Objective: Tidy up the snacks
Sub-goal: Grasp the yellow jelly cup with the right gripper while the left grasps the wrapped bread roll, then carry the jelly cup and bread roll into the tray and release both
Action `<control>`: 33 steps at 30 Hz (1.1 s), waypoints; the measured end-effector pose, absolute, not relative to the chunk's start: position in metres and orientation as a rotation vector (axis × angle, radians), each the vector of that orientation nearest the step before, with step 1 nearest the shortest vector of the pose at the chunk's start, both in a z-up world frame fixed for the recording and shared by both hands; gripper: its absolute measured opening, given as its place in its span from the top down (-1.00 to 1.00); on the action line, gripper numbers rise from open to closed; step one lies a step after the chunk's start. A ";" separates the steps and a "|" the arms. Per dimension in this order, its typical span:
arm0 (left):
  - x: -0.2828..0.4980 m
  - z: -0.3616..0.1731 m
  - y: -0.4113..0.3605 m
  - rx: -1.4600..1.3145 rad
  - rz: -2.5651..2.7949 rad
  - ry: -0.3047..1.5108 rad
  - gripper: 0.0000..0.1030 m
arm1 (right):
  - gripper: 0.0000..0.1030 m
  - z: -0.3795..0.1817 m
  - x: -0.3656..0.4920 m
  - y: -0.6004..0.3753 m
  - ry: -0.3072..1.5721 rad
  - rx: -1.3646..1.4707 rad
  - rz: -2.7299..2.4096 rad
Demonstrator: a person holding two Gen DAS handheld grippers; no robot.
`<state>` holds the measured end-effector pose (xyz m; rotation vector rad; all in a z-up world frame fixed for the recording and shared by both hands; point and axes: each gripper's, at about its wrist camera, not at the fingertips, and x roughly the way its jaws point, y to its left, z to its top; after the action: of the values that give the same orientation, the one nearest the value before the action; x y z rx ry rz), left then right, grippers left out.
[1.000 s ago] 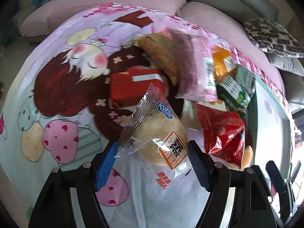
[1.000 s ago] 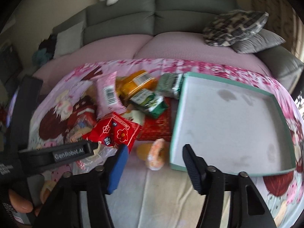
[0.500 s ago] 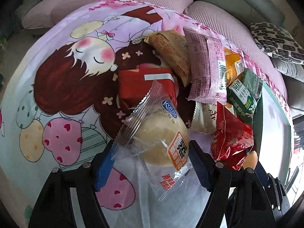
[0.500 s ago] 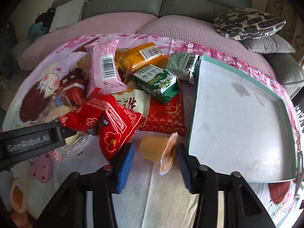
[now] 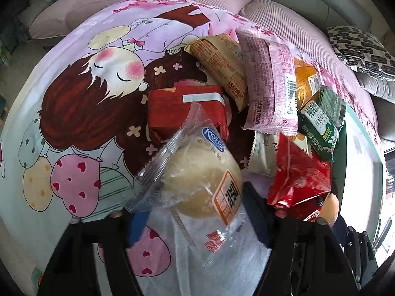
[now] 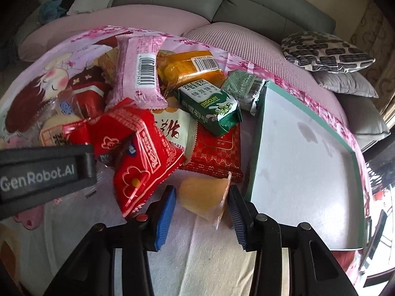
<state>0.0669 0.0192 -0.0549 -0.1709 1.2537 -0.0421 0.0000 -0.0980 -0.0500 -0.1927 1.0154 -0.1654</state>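
Note:
A pile of snack packets lies on a cartoon-print cloth (image 5: 81,113). My left gripper (image 5: 197,212) straddles a clear-wrapped round bun (image 5: 202,185); its jaws stand wide beside the wrapper, apart from the bun. My right gripper (image 6: 201,207) is open around a small orange jelly cup (image 6: 201,193), jaws close on either side. A green-rimmed white tray (image 6: 303,162) lies right of the pile. A red packet (image 6: 138,148), a green biscuit packet (image 6: 209,108) and a pink packet (image 6: 138,71) lie in the pile.
A grey sofa (image 6: 222,2) with pink seat covers runs behind the table, with patterned cushions (image 6: 325,51) at the right. The left gripper's body (image 6: 44,170) crosses the right wrist view at the left. A flat red packet (image 6: 217,153) lies behind the jelly cup.
Both grippers have moved forward and lower onto the pile. The right jaws have narrowed around the jelly cup. The left jaws now sit on either side of the bun.

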 end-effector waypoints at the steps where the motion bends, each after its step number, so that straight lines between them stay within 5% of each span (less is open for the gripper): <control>1: 0.063 -0.052 0.020 -0.173 -0.045 1.247 -0.14 | 0.18 -0.049 -0.001 -0.099 1.012 -0.183 -0.165; 17: 0.062 -0.008 0.012 -0.195 -0.081 1.087 -0.03 | 0.19 0.008 -0.021 -0.133 0.835 0.064 -0.130; 33: 0.088 0.033 -0.166 0.010 -0.540 1.030 -0.03 | 0.19 0.012 0.013 -0.299 0.859 0.253 -0.401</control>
<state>0.0876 -0.1658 0.0335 0.0100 1.0300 -0.5398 0.0133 -0.2993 0.0116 0.2534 0.8586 -0.4008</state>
